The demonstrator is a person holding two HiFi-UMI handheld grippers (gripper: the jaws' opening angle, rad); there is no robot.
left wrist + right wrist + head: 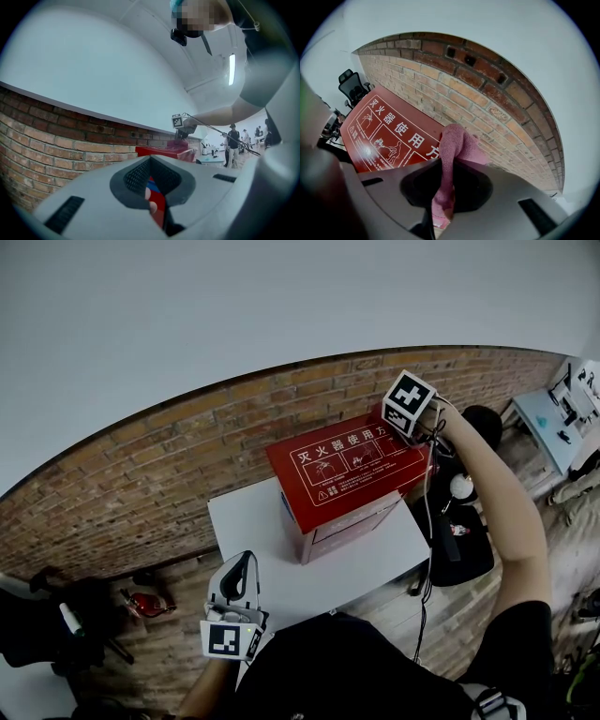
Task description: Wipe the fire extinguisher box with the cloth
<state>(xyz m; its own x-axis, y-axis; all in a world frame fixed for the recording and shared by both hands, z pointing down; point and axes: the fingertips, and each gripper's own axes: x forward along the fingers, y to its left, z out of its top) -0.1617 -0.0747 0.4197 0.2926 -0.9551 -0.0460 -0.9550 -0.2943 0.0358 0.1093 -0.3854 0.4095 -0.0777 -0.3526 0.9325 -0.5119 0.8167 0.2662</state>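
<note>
The red fire extinguisher box (347, 465) lies on a white table (253, 512) against a brick wall, with its printed instruction panel facing up. My right gripper (419, 432) is at the box's far right corner, shut on a pink cloth (457, 145). The cloth bunches on the box top (384, 131) close to the wall, and the right gripper (445, 187) points down at it. My left gripper (242, 563) hovers by the table's front left edge, away from the box, jaws together and holding nothing. From the left gripper (151, 187) the box (164, 151) shows ahead.
The brick wall (141, 474) runs right behind the table. A black office chair (464, 549) stands at the table's right side. Another table (553, 423) with small items is at the far right. Dark gear and a red object (145, 604) lie on the floor at left. People (232, 140) stand far off.
</note>
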